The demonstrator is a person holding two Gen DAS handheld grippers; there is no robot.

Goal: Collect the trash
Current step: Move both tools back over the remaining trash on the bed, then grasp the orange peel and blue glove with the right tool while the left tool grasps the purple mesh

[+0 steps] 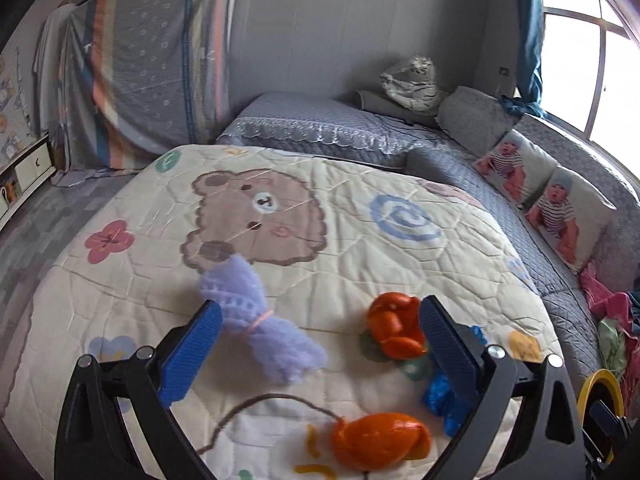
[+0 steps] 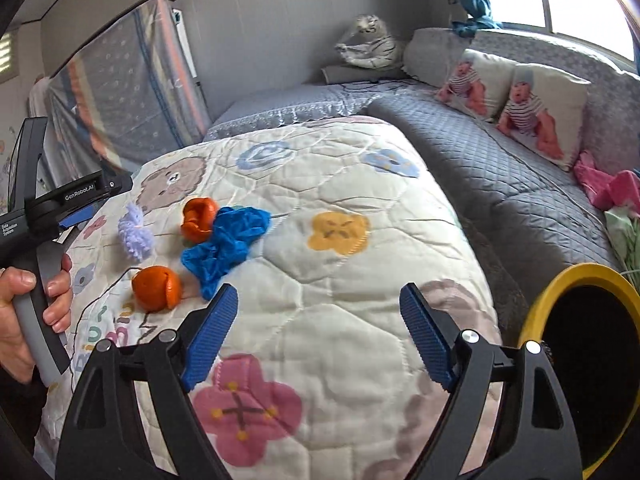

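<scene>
Altogether four pieces of trash are counted on the cartoon quilt (image 2: 340, 320): two orange peels (image 2: 157, 288) (image 2: 199, 219), one crumpled blue glove (image 2: 224, 242) and one lilac yarn bundle (image 2: 136, 236), all clustered at its left side as seen by the right wrist camera. A yellow-rimmed black bin (image 2: 580, 360) is seen near right, with two baby-print cushions (image 2: 536, 114) far right. The bundle's long axis is laid from far left to near right between the wide-open, empty left gripper (image 1: 320, 344), whose right finger hides part of the glove; the right gripper (image 2: 318, 336) is likewise spread, nothing held.
</scene>
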